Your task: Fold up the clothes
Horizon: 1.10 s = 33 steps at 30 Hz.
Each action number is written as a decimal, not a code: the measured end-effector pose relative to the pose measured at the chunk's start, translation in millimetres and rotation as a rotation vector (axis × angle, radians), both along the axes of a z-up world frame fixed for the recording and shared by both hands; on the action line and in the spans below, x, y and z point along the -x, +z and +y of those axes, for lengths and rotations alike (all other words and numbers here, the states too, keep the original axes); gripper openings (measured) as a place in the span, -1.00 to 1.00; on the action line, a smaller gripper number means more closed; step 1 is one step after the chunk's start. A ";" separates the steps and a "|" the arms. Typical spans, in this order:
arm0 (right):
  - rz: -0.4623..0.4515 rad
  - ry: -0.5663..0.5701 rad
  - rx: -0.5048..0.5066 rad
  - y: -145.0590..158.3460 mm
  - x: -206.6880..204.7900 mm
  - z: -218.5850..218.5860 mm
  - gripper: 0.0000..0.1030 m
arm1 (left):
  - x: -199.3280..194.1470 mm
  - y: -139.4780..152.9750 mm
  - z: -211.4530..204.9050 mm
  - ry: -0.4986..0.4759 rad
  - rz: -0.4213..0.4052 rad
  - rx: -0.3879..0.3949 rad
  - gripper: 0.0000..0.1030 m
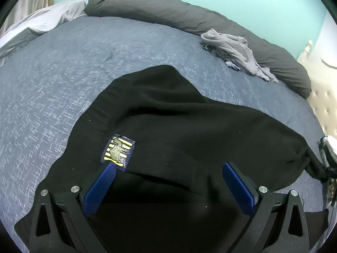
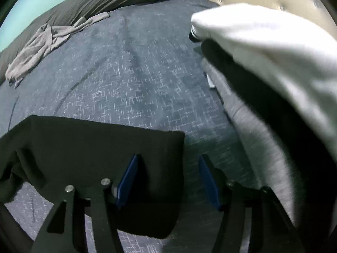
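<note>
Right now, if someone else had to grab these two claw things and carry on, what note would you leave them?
Left gripper: open, hovering over the black garment, holding nothing.
Right gripper: open, over the garment's folded edge, nothing pinched.
Things: black garment spread on the blue bedspread, patch facing up. A crumpled grey garment lies by the dark bolster. A stack of white, black and grey cloth sits at the right.
Done: black garment looks partly folded.
Left: probably finish that fold, then the grey one.
</note>
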State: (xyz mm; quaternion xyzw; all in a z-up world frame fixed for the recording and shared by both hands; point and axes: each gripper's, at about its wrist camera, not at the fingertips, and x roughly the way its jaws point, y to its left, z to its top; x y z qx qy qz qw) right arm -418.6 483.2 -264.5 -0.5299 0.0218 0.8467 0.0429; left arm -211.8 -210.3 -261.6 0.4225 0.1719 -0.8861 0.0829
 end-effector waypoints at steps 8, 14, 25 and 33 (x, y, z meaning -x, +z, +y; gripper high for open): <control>0.076 0.009 -0.030 12.9 -3.5 -2.2 -0.78 | 0.2 -1.9 2.0 -0.002 -0.005 0.006 0.99; 0.165 0.034 -0.118 43.5 5.4 -7.2 -0.89 | 1.0 -3.6 3.7 -0.005 -0.011 0.017 0.99; 0.212 0.036 -0.331 63.6 57.8 -13.8 -0.90 | 3.6 -8.5 7.3 -0.015 -0.029 0.052 0.99; 0.159 -0.016 -0.456 44.5 82.1 -19.3 -0.76 | 7.2 -14.0 9.6 -0.021 -0.048 0.072 0.99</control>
